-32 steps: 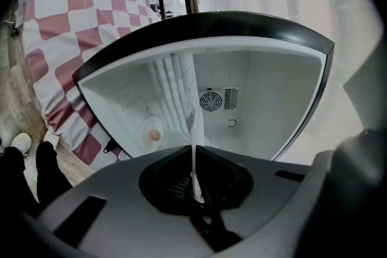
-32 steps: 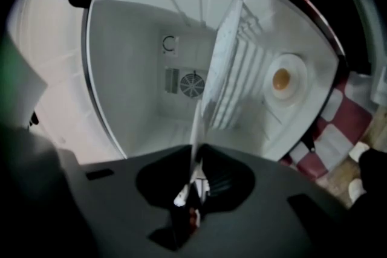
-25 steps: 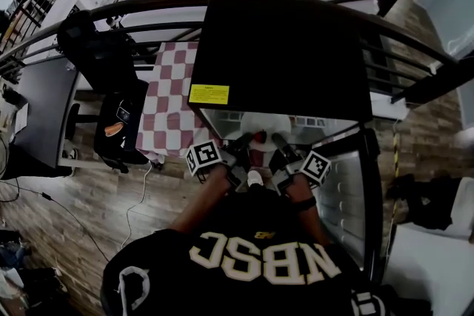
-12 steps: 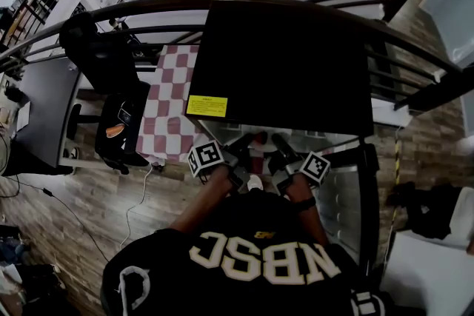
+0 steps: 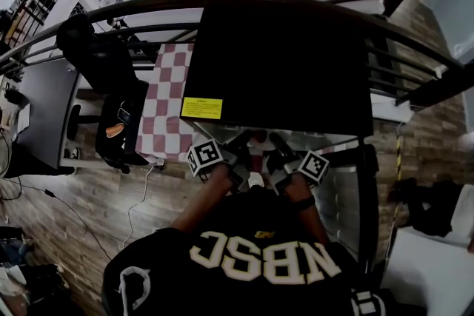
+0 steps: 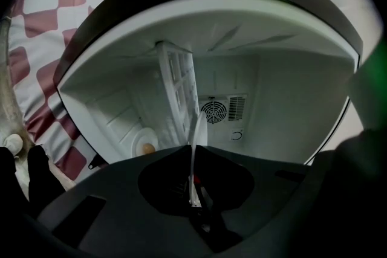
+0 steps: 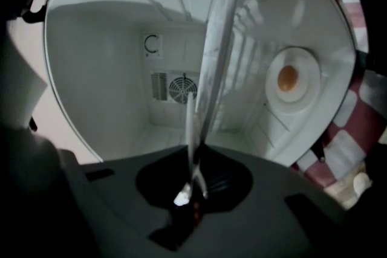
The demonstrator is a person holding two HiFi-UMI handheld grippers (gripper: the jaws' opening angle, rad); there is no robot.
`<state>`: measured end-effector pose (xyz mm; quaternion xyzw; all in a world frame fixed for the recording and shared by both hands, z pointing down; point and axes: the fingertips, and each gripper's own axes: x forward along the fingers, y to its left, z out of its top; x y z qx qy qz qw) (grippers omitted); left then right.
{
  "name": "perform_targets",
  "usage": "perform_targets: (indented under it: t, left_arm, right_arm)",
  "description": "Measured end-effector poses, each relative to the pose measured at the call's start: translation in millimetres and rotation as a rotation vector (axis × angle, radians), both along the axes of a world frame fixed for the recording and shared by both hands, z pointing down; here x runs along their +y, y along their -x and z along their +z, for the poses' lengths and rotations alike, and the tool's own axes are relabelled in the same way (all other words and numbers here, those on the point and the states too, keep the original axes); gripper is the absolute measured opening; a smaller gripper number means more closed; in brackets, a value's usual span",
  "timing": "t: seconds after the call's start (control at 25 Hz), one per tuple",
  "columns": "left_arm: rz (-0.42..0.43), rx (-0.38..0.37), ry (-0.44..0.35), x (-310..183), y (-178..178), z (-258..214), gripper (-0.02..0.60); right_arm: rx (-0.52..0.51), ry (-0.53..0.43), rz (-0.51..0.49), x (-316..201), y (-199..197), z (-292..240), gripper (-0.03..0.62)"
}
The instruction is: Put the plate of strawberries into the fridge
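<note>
A white plate (image 5: 254, 152) with red strawberries (image 5: 258, 135) hangs level at the mouth of the open black fridge (image 5: 281, 63), half hidden under its top. My left gripper (image 5: 243, 144) is shut on the plate's left rim and my right gripper (image 5: 275, 144) on its right rim. In the left gripper view the plate rim (image 6: 195, 151) runs edge-on out of the left gripper (image 6: 193, 190). The right gripper view shows the rim (image 7: 192, 130) pinched in the right gripper (image 7: 192, 190). A wire shelf (image 7: 217, 51) and a rear fan (image 7: 181, 89) lie ahead inside the white interior.
The fridge door (image 5: 355, 196) stands open at the right. A red-and-white checked cloth (image 5: 167, 107) covers the table left of the fridge. A black chair with a bag (image 5: 118, 115) stands further left. A round interior lamp (image 7: 289, 77) glows on the fridge side wall.
Both grippers and the plate have edged a little deeper under the fridge top. The grips have not changed.
</note>
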<state>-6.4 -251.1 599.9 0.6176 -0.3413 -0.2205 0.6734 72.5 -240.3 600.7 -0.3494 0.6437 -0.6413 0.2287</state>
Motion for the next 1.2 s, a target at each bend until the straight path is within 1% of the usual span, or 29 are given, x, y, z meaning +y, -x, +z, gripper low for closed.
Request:
perform_targets:
  t: [0.12, 0.28, 0.4, 0.56, 0.68, 0.76, 0.84, 0.92, 1.04, 1.2]
  left_arm:
    - [-0.010, 0.004, -0.014, 0.1, -0.1, -1.4, 0.029]
    - [0.004, -0.008, -0.067, -0.1, -2.7, -4.9, 0.029]
    - [0.003, 0.008, -0.075, -1.7, -2.1, -4.6, 0.029]
    - [0.015, -0.010, -0.102, 0.2, -3.7, -8.4, 0.031]
    - [0.023, 0.011, -0.126, 3.8, -4.3, -12.5, 0.033]
    - [0.028, 0.019, -0.140, 7.1, -3.9, -14.7, 0.048]
    - [0.035, 0.019, -0.164, 11.4, -3.9, -19.1, 0.066]
    - [0.047, -0.006, -0.194, 16.1, -3.7, -20.8, 0.099]
    - [0.071, -0.042, -0.237, 21.4, -6.2, -24.4, 0.133]
    - [0.093, -0.055, -0.291, 26.0, -8.3, -31.7, 0.170]
  right_arm:
    - [0.005, -0.012, -0.003, 0.0, -0.3, 0.4, 0.044]
    - [0.023, -0.036, -0.010, -0.4, -1.2, -0.6, 0.046]
    - [0.013, -0.047, -0.009, -2.0, 0.5, -3.1, 0.047]
    - [0.019, -0.065, -0.007, 1.4, 0.2, -2.8, 0.050]
    - [0.024, -0.086, -0.024, 4.7, 0.9, -5.7, 0.067]
    - [0.055, -0.105, -0.027, 5.4, -0.5, -6.8, 0.106]
    - [0.098, -0.106, -0.032, 7.7, -0.7, -4.9, 0.176]
    - [0.112, -0.098, -0.034, 11.7, 1.3, -4.3, 0.238]
    - [0.122, -0.108, -0.012, 16.4, 0.1, -5.7, 0.272]
    - [0.161, -0.126, 0.003, 25.2, -2.8, -5.0, 0.282]
